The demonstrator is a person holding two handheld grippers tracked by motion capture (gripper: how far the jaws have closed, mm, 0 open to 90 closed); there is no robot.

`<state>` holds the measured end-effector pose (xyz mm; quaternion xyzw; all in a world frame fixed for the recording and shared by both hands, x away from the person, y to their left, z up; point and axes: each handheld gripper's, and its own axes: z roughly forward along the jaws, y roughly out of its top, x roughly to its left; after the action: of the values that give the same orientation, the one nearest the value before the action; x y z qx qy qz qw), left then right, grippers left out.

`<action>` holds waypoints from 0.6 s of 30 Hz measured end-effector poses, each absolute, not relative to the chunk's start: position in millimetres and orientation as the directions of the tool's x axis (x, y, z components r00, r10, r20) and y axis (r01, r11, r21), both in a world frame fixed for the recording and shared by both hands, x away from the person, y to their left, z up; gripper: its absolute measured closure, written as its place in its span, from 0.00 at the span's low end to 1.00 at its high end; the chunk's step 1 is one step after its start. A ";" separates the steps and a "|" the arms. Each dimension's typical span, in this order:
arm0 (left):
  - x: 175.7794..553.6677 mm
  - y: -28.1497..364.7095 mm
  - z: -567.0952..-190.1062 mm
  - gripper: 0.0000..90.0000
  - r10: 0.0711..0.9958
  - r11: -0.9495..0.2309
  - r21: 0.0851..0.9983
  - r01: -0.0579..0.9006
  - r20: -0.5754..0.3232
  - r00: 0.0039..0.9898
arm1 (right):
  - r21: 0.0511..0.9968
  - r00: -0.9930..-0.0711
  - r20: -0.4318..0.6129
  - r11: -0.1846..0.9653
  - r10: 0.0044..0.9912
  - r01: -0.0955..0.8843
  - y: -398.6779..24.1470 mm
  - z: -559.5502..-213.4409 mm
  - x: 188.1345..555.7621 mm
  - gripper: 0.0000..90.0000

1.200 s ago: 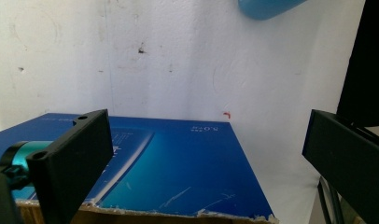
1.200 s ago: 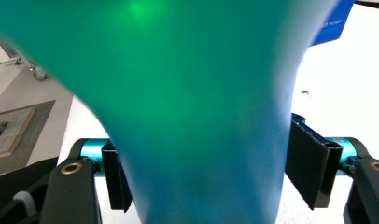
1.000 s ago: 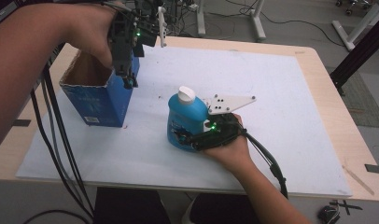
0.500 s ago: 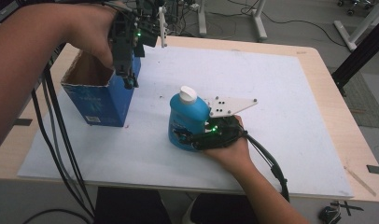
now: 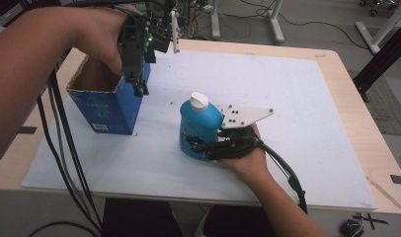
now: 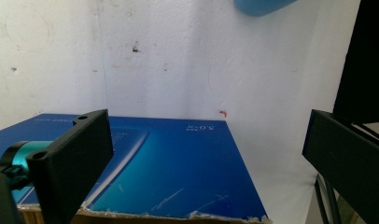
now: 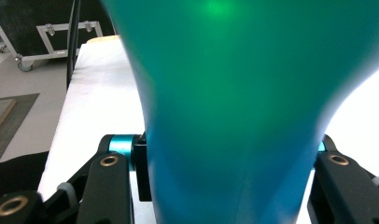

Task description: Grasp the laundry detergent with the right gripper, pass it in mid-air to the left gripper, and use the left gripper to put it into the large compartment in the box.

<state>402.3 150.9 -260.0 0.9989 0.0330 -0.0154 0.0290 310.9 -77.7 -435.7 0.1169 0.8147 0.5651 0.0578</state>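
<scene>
a: at the middle of the white worktop (image 5: pixel 297 98) stands the blue plastic bottle with white cap (image 5: pixel 198 129), upright, right hand-held gripper (image 5: pixel 208 146) just clenched on its lower body.

b: likely heavy, slippery, yielding; grasp low. left hand-held gripper (image 5: pixel 138 88) released at the blue cardboard box (image 5: pixel 107 106).

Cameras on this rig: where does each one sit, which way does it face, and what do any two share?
High view: above the person's side of the table, looking forward and down; both forearms, left gripper at the blue box, right gripper shut on the blue bottle.
Left gripper view: on the left gripper, looking down between its open jaws at the box's side.
Right gripper view: on the right gripper, pressed close to the bottle.
Shared: the bottle appears in all three views.
</scene>
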 end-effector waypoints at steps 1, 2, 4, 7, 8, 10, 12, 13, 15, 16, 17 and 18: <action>401.5 150.8 -259.7 0.02 0.066 -0.996 0.060 0.068 -0.034 0.997 | 0.935 -0.967 0.035 0.334 0.254 0.121 -78.5 -434.8 311.1 0.51; 400.9 150.4 -259.2 0.02 0.064 -0.996 0.056 0.065 -0.034 0.997 | 0.935 -0.968 0.038 0.332 0.249 0.122 -79.3 -433.8 311.1 0.51; 398.5 148.6 -259.7 0.02 0.061 -0.996 0.061 0.063 -0.037 0.997 | 0.937 -0.968 0.048 0.324 0.246 0.129 -81.7 -431.1 311.7 0.51; 394.6 143.5 -260.0 0.02 0.044 -0.997 0.056 0.046 -0.042 0.998 | 0.940 -0.968 0.053 0.315 0.246 0.132 -85.4 -427.2 312.9 0.51; 393.3 141.9 -259.9 0.02 0.041 -0.998 0.055 0.043 -0.044 0.998 | 0.941 -0.968 0.048 0.314 0.245 0.127 -86.9 -425.9 313.8 0.51; 391.8 139.6 -258.8 0.02 0.035 -0.998 0.055 0.038 -0.044 0.998 | 0.941 -0.969 0.047 0.315 0.242 0.124 -89.6 -422.4 314.1 0.51; 390.2 138.0 -257.5 0.02 0.032 -0.998 0.061 0.035 -0.041 0.999 | 0.941 -0.972 0.044 0.318 0.230 0.118 -93.2 -416.8 314.5 0.51; 389.1 137.0 -256.8 0.02 0.032 -0.997 0.063 0.034 -0.041 0.999 | 0.941 -0.972 0.044 0.318 0.230 0.118 -93.2 -416.8 314.5 0.51; 386.9 135.0 -255.7 0.02 0.022 -0.998 0.060 0.024 -0.041 0.999 | 0.942 -0.976 0.042 0.317 0.216 0.111 -95.8 -412.1 315.4 0.51; 385.4 133.7 -254.8 0.02 0.021 -0.998 0.061 0.024 -0.044 0.999 | 0.941 -0.976 0.048 0.317 0.212 0.115 -96.2 -410.6 315.4 0.51; 384.4 132.7 -253.9 0.02 0.017 -0.998 0.062 0.020 -0.044 0.999 | 0.937 -0.981 0.039 0.334 0.190 0.102 -96.9 -406.2 316.6 0.51; 383.3 131.9 -253.0 0.02 0.018 -0.998 0.063 0.021 -0.043 0.999 | 0.937 -0.981 0.039 0.334 0.190 0.102 -96.9 -406.2 316.6 0.51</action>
<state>383.3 131.9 -253.0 0.9992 0.0098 -0.0215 0.0316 316.6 -96.9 -406.2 0.0897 0.8159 0.5699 0.0387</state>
